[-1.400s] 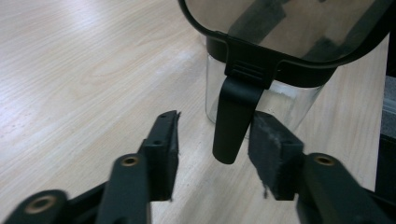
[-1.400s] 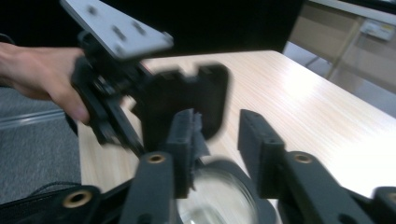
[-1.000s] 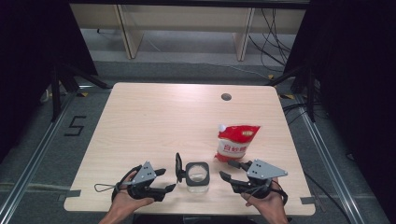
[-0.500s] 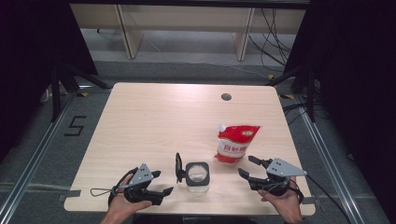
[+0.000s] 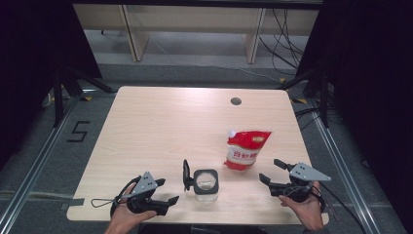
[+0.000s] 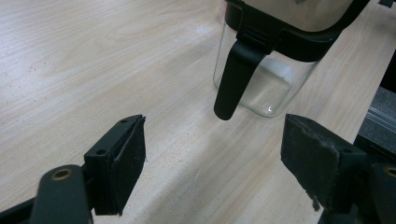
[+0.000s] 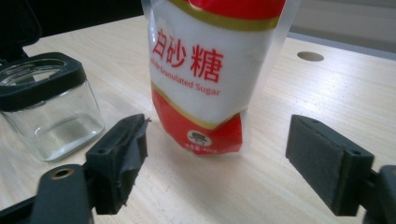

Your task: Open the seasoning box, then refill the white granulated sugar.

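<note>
A square glass jar with a black rim stands near the table's front edge, its hinged lid swung up on the left side. A red and white sugar pouch stands upright just behind and right of it. My left gripper rests left of the jar, open; its jaws have just been opening, with only bare table between them and the jar's black clasp ahead. My right gripper sits right of the pouch, open and just widened, with the pouch a little beyond its pads and nothing between them.
A round cable hole lies at the table's far right. The table's front edge runs just under both hands. Dark stands and cables surround the table on the floor; shelving legs stand behind it.
My right gripper has drawn back to the right, away from the pouch's base, and its jaws stand wider. The left hand has stayed put, its jaws slightly wider.
</note>
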Demonstrator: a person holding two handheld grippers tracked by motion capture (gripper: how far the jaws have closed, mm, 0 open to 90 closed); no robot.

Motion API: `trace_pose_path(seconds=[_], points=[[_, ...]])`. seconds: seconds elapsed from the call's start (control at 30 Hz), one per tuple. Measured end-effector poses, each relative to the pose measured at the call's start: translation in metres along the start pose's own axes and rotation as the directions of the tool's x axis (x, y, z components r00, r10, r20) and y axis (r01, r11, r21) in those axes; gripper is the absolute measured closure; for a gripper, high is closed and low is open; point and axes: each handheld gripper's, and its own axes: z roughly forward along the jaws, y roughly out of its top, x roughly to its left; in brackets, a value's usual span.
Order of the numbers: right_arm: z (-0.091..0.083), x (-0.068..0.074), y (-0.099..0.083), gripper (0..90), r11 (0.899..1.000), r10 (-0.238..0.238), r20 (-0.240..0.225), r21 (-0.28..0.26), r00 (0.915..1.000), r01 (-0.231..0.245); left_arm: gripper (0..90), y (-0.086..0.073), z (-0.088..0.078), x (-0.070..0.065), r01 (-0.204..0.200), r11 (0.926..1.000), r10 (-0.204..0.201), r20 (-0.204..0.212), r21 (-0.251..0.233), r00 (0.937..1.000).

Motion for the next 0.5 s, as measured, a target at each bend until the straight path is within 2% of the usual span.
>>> trace_pose_path(seconds=[0.1, 0.17, 0.23, 0.27, 0.3, 0.33, 0.37, 0.4, 0.47, 0.5], points=[[0.004, -0.003, 0.000, 18.9, 0.999, -0.035, -0.003, 0.008, 0.9994, 0.035, 21.3, 0.000, 0.001, 0.001, -0.013, 0.9999, 0.013, 0.007, -0.003, 0.9999], [0.006, -0.002, -0.001, 18.7, 1.000, -0.021, -0.011, 0.014, 0.9997, 0.021, 21.1, 0.000, 0.001, 0.001, -0.018, 0.9998, 0.018, 0.000, 0.001, 0.9998], [0.008, -0.002, -0.001, 18.7, 1.000, -0.010, -0.005, 0.028, 0.9999, 0.010, 20.8, -0.001, 0.002, 0.001, -0.006, 1.0000, 0.006, -0.002, 0.001, 1.0000], [0.011, -0.007, -0.001, 18.3, 0.998, -0.068, 0.013, 0.010, 0.9976, 0.068, 20.7, -0.001, 0.002, 0.000, 0.013, 0.9999, -0.013, 0.001, 0.001, 0.9999], [0.012, -0.005, -0.001, 18.0, 1.000, -0.024, -0.007, 0.020, 0.9997, 0.024, 20.7, -0.001, 0.003, 0.000, 0.015, 0.9999, -0.015, 0.001, 0.000, 0.9999], [0.012, -0.005, -0.001, 17.4, 0.999, -0.025, 0.007, 0.023, 0.9997, 0.025, 20.6, -0.001, 0.003, 0.001, 0.000, 1.0000, 0.000, -0.002, 0.005, 1.0000], [0.015, -0.008, -0.001, 16.6, 0.999, -0.040, 0.007, 0.012, 0.9992, 0.040, 20.5, -0.001, 0.004, 0.000, 0.000, 1.0000, 0.000, 0.003, -0.003, 1.0000], [0.015, -0.007, -0.001, 16.1, 0.999, -0.021, 0.006, 0.038, 0.9998, 0.021, 20.4, -0.001, 0.004, 0.000, 0.001, 1.0000, -0.001, 0.008, 0.002, 1.0000], [0.018, -0.008, -0.002, 16.1, 0.999, -0.028, 0.007, 0.024, 0.9996, 0.028, 20.4, -0.001, 0.005, -0.001, 0.000, 1.0000, 0.000, 0.004, 0.007, 1.0000], [0.022, -0.010, -0.002, 15.8, 0.999, -0.041, 0.000, 0.030, 0.9991, 0.041, 20.4, -0.001, 0.005, -0.002, -0.013, 0.9999, 0.013, 0.016, 0.011, 0.9998]])
